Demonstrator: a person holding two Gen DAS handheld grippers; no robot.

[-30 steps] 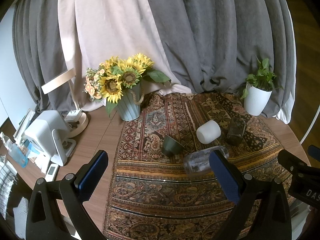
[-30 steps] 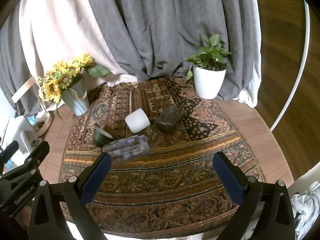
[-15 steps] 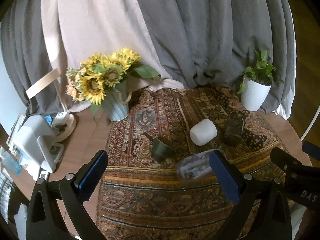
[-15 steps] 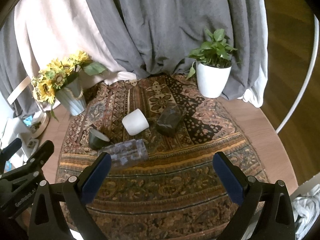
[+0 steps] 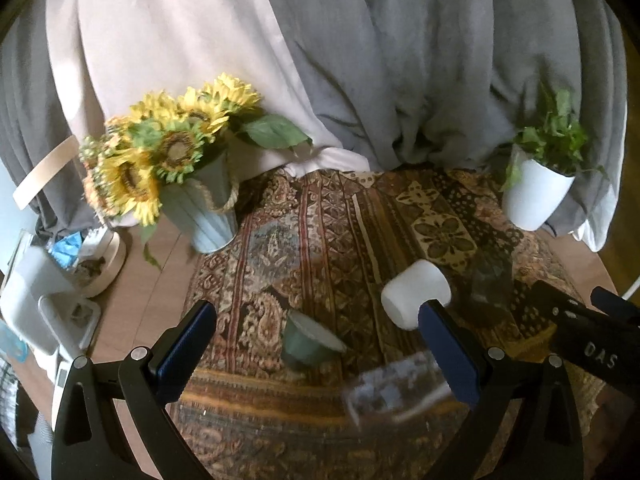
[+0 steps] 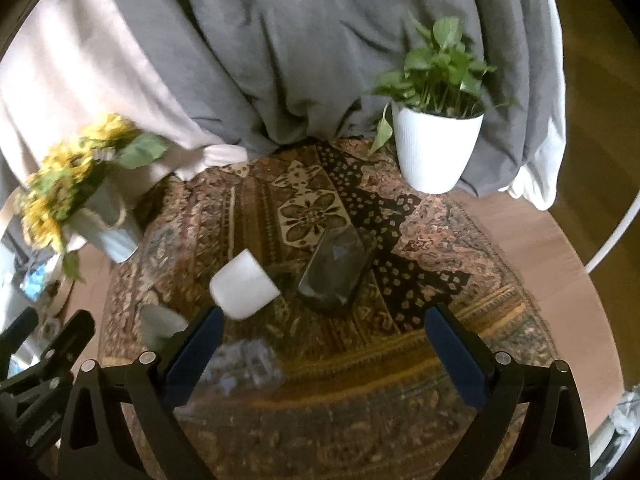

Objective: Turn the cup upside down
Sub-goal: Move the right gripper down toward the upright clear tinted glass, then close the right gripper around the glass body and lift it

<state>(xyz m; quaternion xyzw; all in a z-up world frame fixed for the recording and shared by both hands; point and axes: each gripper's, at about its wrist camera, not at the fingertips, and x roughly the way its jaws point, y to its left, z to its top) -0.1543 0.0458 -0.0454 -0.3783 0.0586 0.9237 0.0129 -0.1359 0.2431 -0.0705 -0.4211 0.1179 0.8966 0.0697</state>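
The left tool (image 5: pixel 316 352) and right tool (image 6: pixel 324 348) both hover over the near edge of the round wooden bench (image 6: pixel 560 264), each with its blue-padded fingers spread wide apart and holding nothing. Nearest them, on the patterned brown cloth (image 6: pixel 360 380), a clear plastic cup (image 5: pixel 396 390) lies on its side, blurred. Just beyond it, a small dark green cup (image 5: pixel 310 340) lies tipped over. Farther back, a white cylindrical cup (image 6: pixel 244 286) and a dark faceted glass (image 6: pixel 334 270) lie on their sides next to each other. At the far edge stand a pale vase of sunflowers (image 5: pixel 200 208) and a white potted green plant (image 6: pixel 436 148), before grey curtains (image 6: pixel 320 40).
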